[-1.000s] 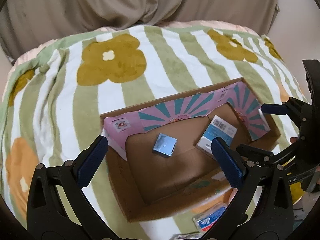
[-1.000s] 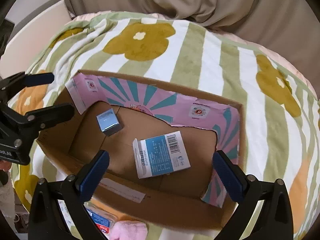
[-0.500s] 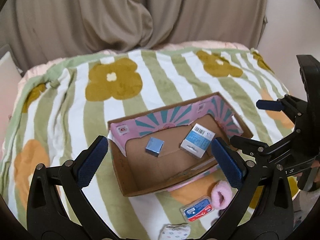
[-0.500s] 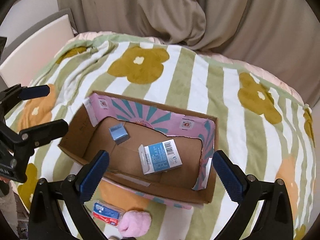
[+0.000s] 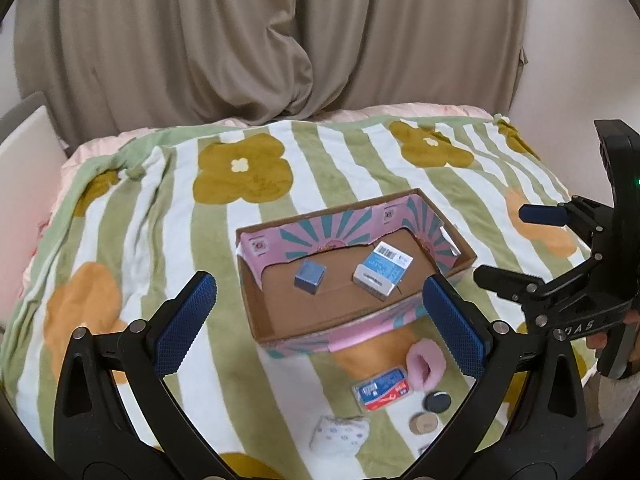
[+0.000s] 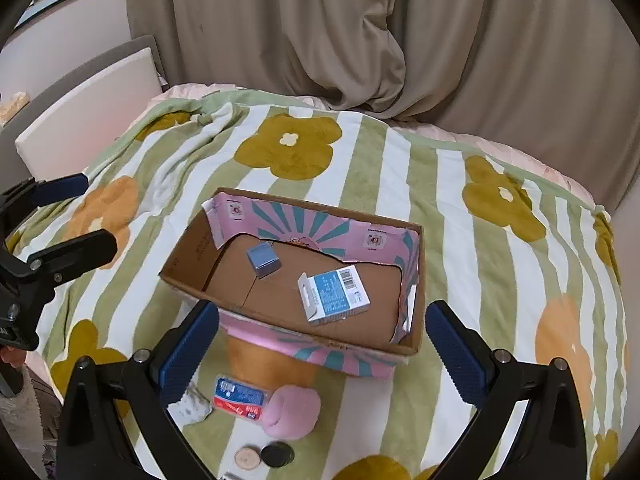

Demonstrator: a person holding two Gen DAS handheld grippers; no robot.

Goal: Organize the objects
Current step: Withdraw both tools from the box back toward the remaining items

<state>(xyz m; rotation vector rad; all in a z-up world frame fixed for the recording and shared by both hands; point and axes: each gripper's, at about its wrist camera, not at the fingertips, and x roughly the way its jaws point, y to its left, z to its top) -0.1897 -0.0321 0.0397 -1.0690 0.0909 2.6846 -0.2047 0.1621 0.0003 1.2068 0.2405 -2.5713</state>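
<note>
An open cardboard box (image 5: 256, 312) (image 6: 178, 270) with pink and teal lining lies on the flowered blanket. Inside it are a small grey-blue cube (image 5: 309, 275) (image 6: 262, 258) and a blue and white carton (image 5: 382, 269) (image 6: 333, 294). In front of the box lie a pink fluffy item (image 5: 425, 363) (image 6: 294, 410), a blue and red packet (image 5: 383, 389) (image 6: 237, 397), a white patterned pouch (image 5: 339, 435) (image 6: 191, 406), a black disc (image 5: 437, 402) (image 6: 277, 455) and a tan disc (image 5: 423, 424) (image 6: 247, 457). My left gripper (image 5: 316, 326) and right gripper (image 6: 322, 350) are both open and empty, held above and short of the box.
The striped flowered blanket (image 5: 168, 216) covers a bed. Beige curtains (image 5: 256, 40) hang behind it. A white headboard panel (image 6: 84, 108) stands at the left. The other gripper shows at the right edge of the left wrist view (image 5: 568, 264) and the left edge of the right wrist view (image 6: 44, 224).
Both grippers have pulled back and up from the box, so it looks smaller and the loose items in front of it have come into view. Both stay open.
</note>
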